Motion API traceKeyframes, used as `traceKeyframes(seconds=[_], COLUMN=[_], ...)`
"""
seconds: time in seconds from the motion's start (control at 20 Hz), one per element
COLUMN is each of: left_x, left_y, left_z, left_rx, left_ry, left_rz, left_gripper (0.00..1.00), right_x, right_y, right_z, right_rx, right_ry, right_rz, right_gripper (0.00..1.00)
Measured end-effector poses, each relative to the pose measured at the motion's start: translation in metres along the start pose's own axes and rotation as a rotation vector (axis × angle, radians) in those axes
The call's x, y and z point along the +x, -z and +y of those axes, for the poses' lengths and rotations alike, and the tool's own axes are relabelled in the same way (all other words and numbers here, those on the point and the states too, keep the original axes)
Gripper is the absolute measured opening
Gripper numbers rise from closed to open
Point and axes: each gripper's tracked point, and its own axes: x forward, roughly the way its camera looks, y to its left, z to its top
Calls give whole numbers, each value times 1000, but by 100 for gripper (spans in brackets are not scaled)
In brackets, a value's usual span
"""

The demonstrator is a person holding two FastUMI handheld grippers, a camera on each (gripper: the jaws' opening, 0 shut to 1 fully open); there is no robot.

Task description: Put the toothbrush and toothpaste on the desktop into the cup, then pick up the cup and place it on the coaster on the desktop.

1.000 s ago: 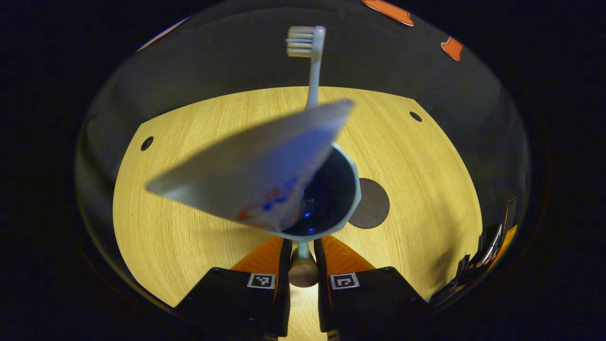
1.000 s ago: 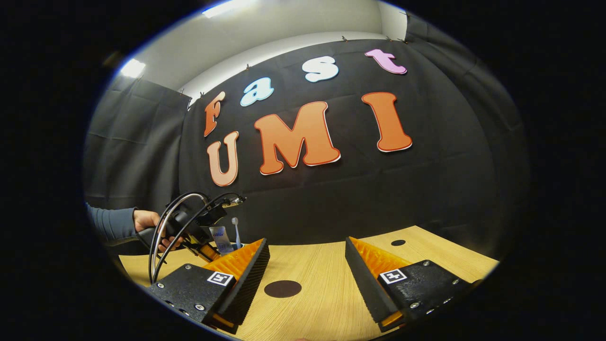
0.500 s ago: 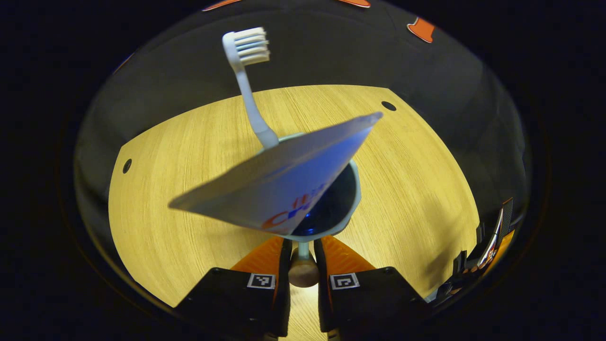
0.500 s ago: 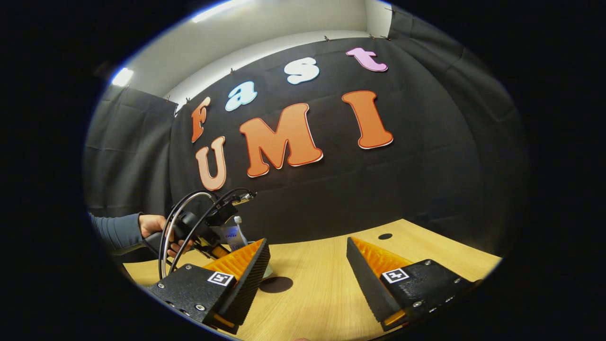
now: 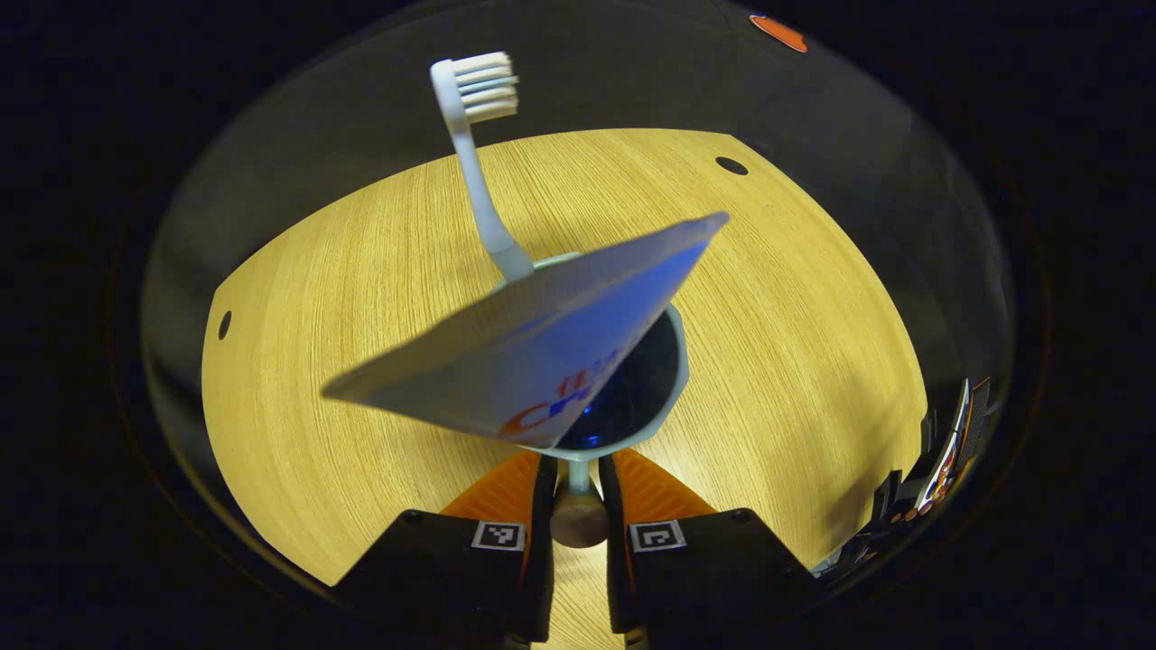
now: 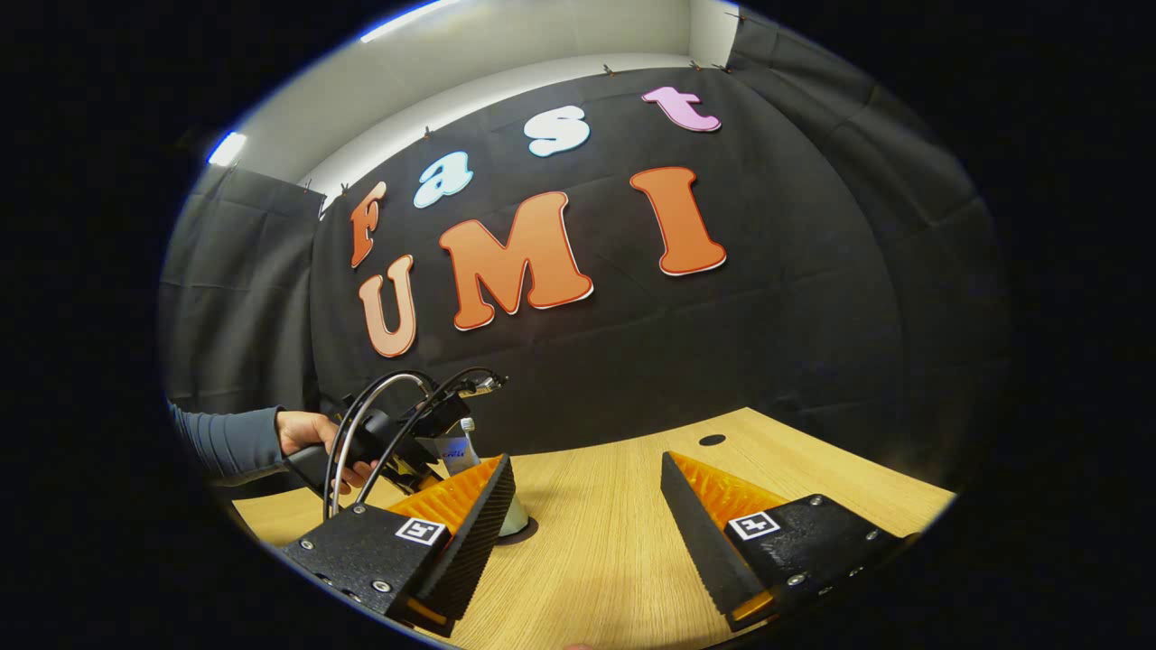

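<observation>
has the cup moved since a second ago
Yes. In the right gripper view the cup, gripped at its handle by the left gripper, has travelled right across the desktop onto the dark coaster, which lay apart from it before.

left claw (image 5: 578, 474): fingers nearly together, pinched on the cup handle (image 5: 578, 510), angled steeply downward.
right claw (image 6: 587, 506): fingers spread wide apart, held low and level, gripping nothing.
hand (image 6: 312, 438): wrapped around the left claw's grip, sleeve to the wrist.
</observation>
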Motion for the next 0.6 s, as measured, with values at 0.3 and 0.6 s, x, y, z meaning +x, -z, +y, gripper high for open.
traceKeyframes(seconds=[0.3,0.6], left_x=[9,2], left_y=[-45,-112], left_z=[29,50], left_rx=[37,121], left_ry=[5,48], left_rz=[42,-66], left_gripper=[30,64], right_x=[4,8], right_y=[7,8], right_z=[-4,16], right_rx=[28,-19], right_ry=[17,8], right_rz=[34,50], right_gripper=[98,98])
